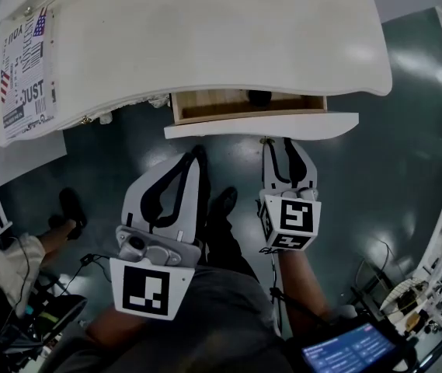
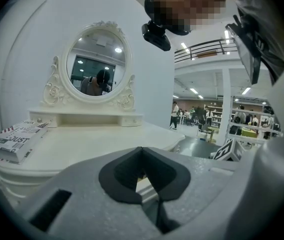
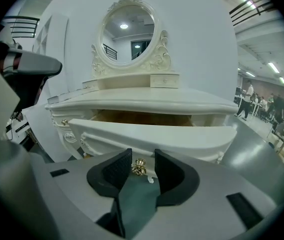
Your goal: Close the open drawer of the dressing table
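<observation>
One book (image 1: 26, 68) lettered "JUST", other print unclear, drawer (image 1: 261, 125) open

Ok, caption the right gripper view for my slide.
Right gripper, jaws open, facing the small gold knob of the open white drawer; cream dressing table and oval mirror behind.

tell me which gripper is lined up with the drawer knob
The right gripper: the gold knob shows in the gap between its open jaws. The left gripper has its jaws together, with no knob there.

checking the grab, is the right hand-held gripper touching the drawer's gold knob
Apart. The right gripper view shows the gold knob between the open jaws of the right hand-held gripper, gaps either side.
</observation>
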The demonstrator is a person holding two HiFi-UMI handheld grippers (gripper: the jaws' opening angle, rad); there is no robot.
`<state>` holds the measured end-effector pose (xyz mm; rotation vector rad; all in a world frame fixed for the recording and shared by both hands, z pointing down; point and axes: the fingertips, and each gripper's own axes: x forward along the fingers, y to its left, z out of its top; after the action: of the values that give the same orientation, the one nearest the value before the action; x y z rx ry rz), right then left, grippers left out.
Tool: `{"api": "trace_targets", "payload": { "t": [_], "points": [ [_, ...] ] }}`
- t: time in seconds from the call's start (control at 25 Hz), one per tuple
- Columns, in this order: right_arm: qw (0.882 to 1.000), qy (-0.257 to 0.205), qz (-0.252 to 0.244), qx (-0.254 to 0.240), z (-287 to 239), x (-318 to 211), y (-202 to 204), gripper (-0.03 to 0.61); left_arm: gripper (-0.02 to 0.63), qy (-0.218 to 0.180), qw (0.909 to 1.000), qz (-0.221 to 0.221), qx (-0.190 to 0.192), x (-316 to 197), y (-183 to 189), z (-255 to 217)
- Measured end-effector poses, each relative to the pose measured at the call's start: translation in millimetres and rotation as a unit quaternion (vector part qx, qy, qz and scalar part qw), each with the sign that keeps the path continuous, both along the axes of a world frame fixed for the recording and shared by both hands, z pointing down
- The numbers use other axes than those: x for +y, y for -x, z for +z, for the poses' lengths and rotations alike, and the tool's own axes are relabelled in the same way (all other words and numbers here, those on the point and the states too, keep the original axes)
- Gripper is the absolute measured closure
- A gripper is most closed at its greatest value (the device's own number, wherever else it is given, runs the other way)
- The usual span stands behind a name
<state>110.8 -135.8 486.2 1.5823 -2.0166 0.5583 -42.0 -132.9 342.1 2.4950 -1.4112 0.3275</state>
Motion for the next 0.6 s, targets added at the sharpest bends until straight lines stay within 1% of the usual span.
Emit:
{"api": "trace_targets", "payload": {
  "t": [0.6],
  "points": [
    [1.0,0.0,0.005,-0.005,1,-23,2,0.445,0.598,-0.001,1.0,0.009,-0.002,-18,-1,-3]
  ]
}}
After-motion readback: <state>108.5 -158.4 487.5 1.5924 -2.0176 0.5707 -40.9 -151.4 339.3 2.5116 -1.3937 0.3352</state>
